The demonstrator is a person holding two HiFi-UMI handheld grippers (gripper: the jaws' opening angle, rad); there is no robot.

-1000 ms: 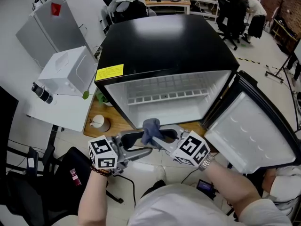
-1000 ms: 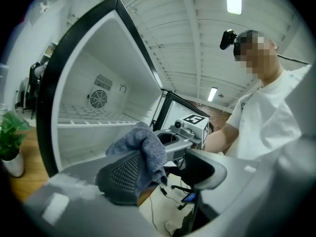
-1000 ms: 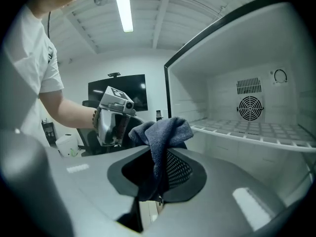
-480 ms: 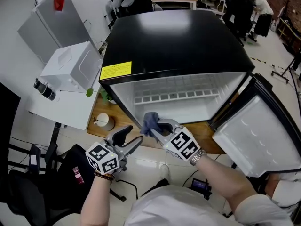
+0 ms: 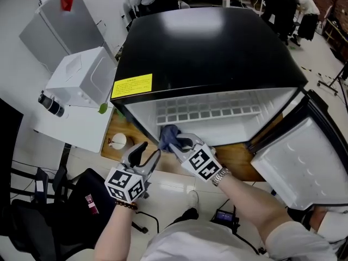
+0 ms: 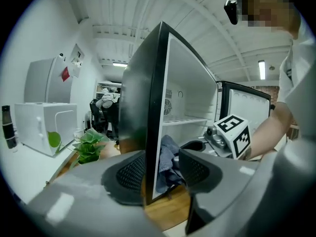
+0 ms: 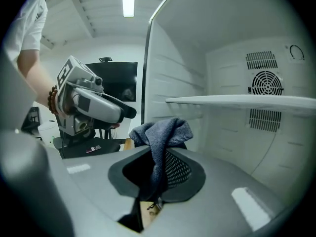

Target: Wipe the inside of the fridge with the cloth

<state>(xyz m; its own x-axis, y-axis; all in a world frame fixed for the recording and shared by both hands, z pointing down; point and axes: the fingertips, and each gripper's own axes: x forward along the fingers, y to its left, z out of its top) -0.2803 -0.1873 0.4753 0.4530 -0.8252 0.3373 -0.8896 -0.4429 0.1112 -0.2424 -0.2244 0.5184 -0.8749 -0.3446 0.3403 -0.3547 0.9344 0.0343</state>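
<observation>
The cloth [image 5: 169, 135] is pinched in the right gripper [image 5: 174, 144]. Its jaws are pressed together on the blue-grey fabric, most of which is bunched up above and ahead of the tips, with one fold hanging down through the gap. Both are held right at the mouth of the open fridge [image 5: 206, 48], low down by its left wall. Whether the cloth is actually touching the liner can't be told. The left gripper [image 5: 149, 151] is kept outside, just beside the lower left front corner. Its jaws are spread, though they've just been closing, and nothing is gripped. In the left gripper view the fridge's front edge is lined up with the gap, but neither pad is pressed on it. As for what's only seen from one angle: the back wall with its round fan grille [image 7: 266, 83] and slotted vents is shown only in the right gripper view, along with the white shelf [image 7: 247, 101] seen edge-on above the cloth. The potted plant [image 6: 89, 144] is picked up properly only in the left gripper view, next to the white box [image 6: 44, 127]. The swung-open door [image 5: 296, 162], the yellow sticker [image 5: 131, 85] and the wooden board [image 5: 234, 156] under the fridge are laid out only in the head view.
</observation>
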